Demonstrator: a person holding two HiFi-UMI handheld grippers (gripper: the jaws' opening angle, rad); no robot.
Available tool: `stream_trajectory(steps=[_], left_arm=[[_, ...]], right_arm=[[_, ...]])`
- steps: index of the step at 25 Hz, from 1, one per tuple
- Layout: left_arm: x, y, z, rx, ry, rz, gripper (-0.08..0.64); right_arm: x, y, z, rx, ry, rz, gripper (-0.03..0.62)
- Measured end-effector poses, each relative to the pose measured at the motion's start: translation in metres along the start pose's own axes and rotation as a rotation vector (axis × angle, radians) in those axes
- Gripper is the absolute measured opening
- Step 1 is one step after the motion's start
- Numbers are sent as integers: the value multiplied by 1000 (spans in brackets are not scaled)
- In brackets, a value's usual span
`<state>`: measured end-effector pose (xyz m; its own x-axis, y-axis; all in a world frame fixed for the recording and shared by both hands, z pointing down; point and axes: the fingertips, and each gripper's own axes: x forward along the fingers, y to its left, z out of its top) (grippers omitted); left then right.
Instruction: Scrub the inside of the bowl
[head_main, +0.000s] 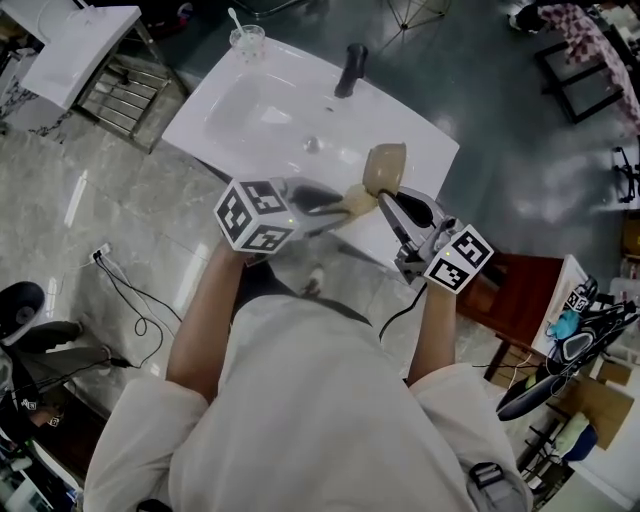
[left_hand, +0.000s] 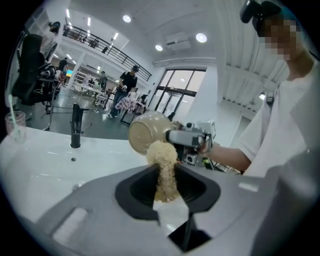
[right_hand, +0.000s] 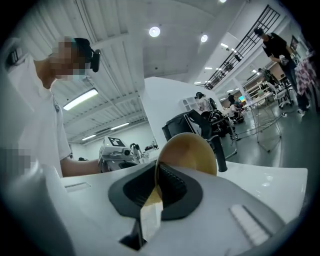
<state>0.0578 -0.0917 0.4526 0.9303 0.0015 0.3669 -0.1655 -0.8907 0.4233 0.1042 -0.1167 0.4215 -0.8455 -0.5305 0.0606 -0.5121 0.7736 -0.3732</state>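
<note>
Over the front edge of the white sink (head_main: 250, 100) I hold a tan bowl (head_main: 385, 168) tipped on its side. My right gripper (head_main: 390, 203) is shut on its rim. In the right gripper view the bowl (right_hand: 192, 152) stands edge-on between the jaws of the right gripper (right_hand: 157, 182). My left gripper (head_main: 345, 205) is shut on a beige fibrous scrubber (head_main: 357, 199), which reaches the bowl's lower edge. The left gripper view shows the scrubber (left_hand: 162, 167) in the left gripper (left_hand: 167, 177), its tip against the bowl (left_hand: 150, 130); the bowl's inside is hidden there.
A black faucet (head_main: 350, 68) stands at the sink's far rim, with the drain (head_main: 312, 144) in the basin. A clear cup (head_main: 247, 40) with a stick in it sits at the far left corner. A brown wooden stand (head_main: 520, 295) is at the right, cables (head_main: 135, 305) lie on the floor at the left.
</note>
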Motion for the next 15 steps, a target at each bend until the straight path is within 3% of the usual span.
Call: stream_trajectory(steps=[7,10,15], left_arm=[[-11,-12,26,59,-54,14,98],[-12,-18,48,83,-100,5,98],[-8,-18,61,120,-101,12,98]], right_arm=[[-5,-11,-20,-67,128,-93,18],[-3,1,-31,-104,190,-50,18],[-13,25,-34,-108,170,59,20]])
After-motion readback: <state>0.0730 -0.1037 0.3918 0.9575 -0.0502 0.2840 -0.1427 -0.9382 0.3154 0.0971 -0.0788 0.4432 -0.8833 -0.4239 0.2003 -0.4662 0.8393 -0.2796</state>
